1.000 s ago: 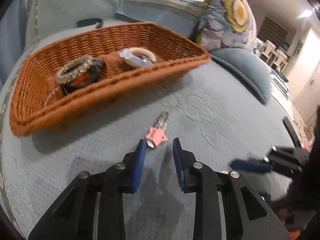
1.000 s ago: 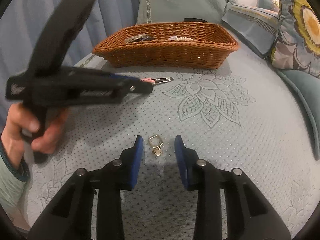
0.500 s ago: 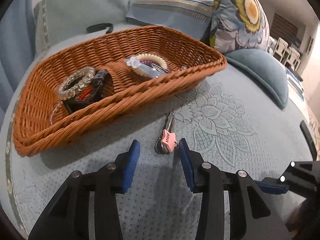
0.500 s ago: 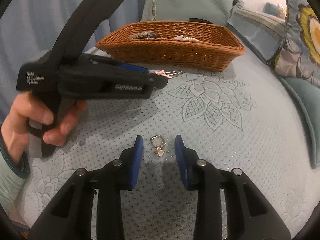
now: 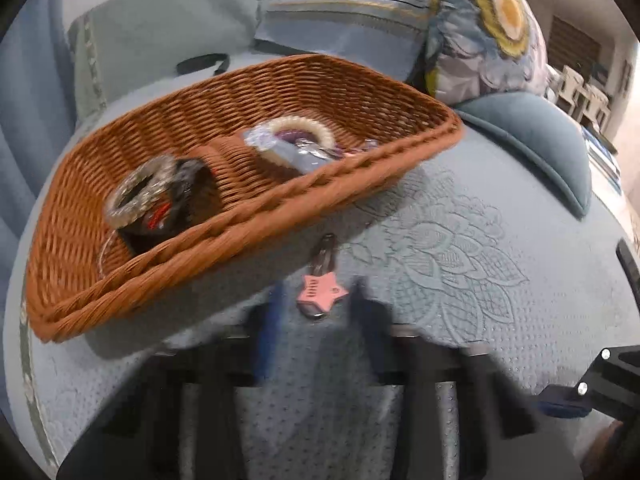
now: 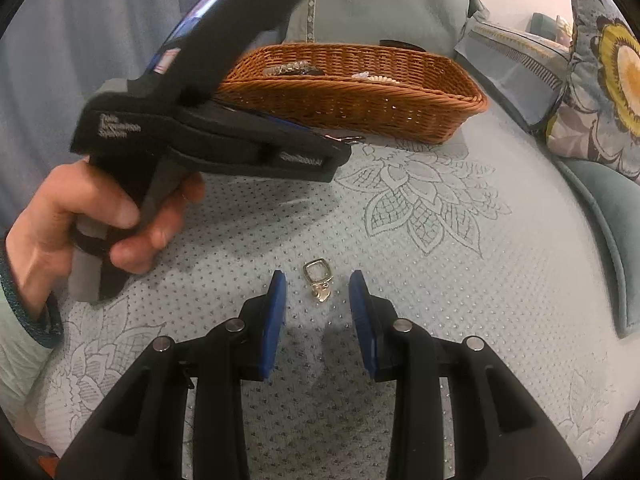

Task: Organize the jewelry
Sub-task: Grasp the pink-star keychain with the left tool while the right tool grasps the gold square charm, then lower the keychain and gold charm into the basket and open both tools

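A pink star hair clip [image 5: 322, 280] lies on the blue quilted bed just in front of a brown wicker basket [image 5: 224, 240]. My left gripper [image 5: 318, 304] is open, blurred, its fingers on either side of the clip's star end. The basket holds a beaded bracelet [image 5: 140, 190] on a dark band and a cream bracelet [image 5: 296, 128] with other pieces. A small gold ring charm [image 6: 318, 280] lies on the bed between the open fingers of my right gripper [image 6: 318, 300]. The left gripper [image 6: 336, 156] also shows in the right wrist view, near the basket [image 6: 360, 100].
Blue pillows [image 5: 352, 20] and a floral cushion [image 5: 488, 28] stand behind the basket. A teal cushion [image 5: 540, 140] lies to the right. A black strap [image 5: 202, 63] lies behind the basket. The quilt has a stitched flower pattern [image 6: 420, 192].
My left gripper has moved forward toward the basket, so the pink clip now sits between its fingers. The right gripper has stayed around the gold charm.
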Action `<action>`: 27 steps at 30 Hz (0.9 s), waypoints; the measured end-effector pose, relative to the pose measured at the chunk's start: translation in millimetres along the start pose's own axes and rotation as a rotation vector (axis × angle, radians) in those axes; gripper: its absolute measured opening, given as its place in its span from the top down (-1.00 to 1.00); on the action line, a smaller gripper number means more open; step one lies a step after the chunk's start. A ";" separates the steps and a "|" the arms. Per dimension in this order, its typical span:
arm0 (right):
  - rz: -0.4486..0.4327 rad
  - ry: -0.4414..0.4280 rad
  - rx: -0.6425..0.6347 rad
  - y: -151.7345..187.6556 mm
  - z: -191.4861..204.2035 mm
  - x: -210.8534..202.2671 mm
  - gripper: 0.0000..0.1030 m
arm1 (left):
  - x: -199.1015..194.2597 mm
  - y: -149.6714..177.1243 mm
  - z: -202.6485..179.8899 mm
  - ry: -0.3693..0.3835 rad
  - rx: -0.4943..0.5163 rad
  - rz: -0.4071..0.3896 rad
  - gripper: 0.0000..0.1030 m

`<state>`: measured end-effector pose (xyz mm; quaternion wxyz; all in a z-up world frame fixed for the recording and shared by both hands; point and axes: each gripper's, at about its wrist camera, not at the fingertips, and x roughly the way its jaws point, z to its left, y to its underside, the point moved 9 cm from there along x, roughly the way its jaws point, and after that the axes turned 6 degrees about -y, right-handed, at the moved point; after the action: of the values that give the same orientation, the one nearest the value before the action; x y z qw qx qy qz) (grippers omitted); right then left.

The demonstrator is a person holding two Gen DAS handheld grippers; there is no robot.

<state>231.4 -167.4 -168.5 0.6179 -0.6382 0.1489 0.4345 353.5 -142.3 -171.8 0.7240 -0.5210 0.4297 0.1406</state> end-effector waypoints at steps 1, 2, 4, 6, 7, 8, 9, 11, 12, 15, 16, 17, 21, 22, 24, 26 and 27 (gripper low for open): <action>-0.002 -0.002 -0.006 0.3 0.9 -0.3 0.75 | -2.6 0.9 -0.3 -0.002 0.003 -0.009 0.59; -0.005 -0.004 -0.010 0.6 2.2 -1.1 0.81 | -5.0 2.0 -0.4 0.002 0.001 -0.014 0.59; -0.017 -0.004 -0.015 0.2 3.2 -4.0 0.82 | -16.5 6.4 2.9 0.005 -0.018 -0.036 0.59; -0.035 -0.013 -0.012 -0.9 4.1 -8.1 0.82 | -31.8 11.5 7.2 0.015 -0.043 -0.066 0.59; -0.044 -0.016 -0.009 -1.8 4.0 -10.2 0.82 | -38.9 14.0 9.0 0.020 -0.054 -0.079 0.59; -0.055 -0.022 -0.003 -3.0 3.7 -13.1 0.82 | -44.6 16.0 11.0 0.021 -0.062 -0.089 0.59; -0.061 -0.030 -0.001 -3.8 4.1 -14.9 0.82 | -53.5 18.6 14.3 0.016 -0.073 -0.106 0.59; -0.075 -0.033 0.001 -6.8 4.0 -19.8 0.82 | -68.1 22.0 19.8 0.022 -0.099 -0.134 0.59; -0.081 -0.032 -0.001 -8.5 4.8 -21.9 0.82 | -76.5 23.0 23.5 0.028 -0.118 -0.152 0.59; -0.106 -0.034 -0.004 -16.6 5.9 -30.9 0.82 | -98.8 22.0 31.0 0.041 -0.159 -0.202 0.59; -0.114 -0.034 -0.007 -19.7 6.1 -33.7 0.82 | -104.6 20.9 33.6 0.042 -0.169 -0.215 0.59; -0.127 -0.032 -0.011 -24.9 6.2 -38.0 0.82 | -112.4 18.6 36.7 0.042 -0.178 -0.235 0.59; -0.164 -0.042 -0.012 -50.4 0.9 -46.1 0.82 | -129.8 3.5 44.6 0.036 -0.199 -0.291 0.59; -0.174 -0.042 -0.015 -57.9 -0.8 -48.5 0.82 | -133.5 -2.0 48.0 0.033 -0.203 -0.304 0.59; -0.202 -0.036 -0.024 -79.9 -5.1 -52.9 0.82 | -138.6 -14.7 55.1 0.029 -0.213 -0.331 0.59; -0.234 -0.026 -0.032 -108.8 -12.4 -53.3 0.82 | -139.3 -27.1 63.6 0.019 -0.229 -0.350 0.59; -0.240 -0.025 -0.033 -119.2 -15.0 -51.7 0.82 | -137.4 -36.1 70.5 0.014 -0.247 -0.359 0.59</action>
<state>293.8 -176.2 -53.9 0.6566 -0.6560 0.0565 0.3680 329.3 -62.1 -37.1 0.6650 -0.6750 0.3143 0.0573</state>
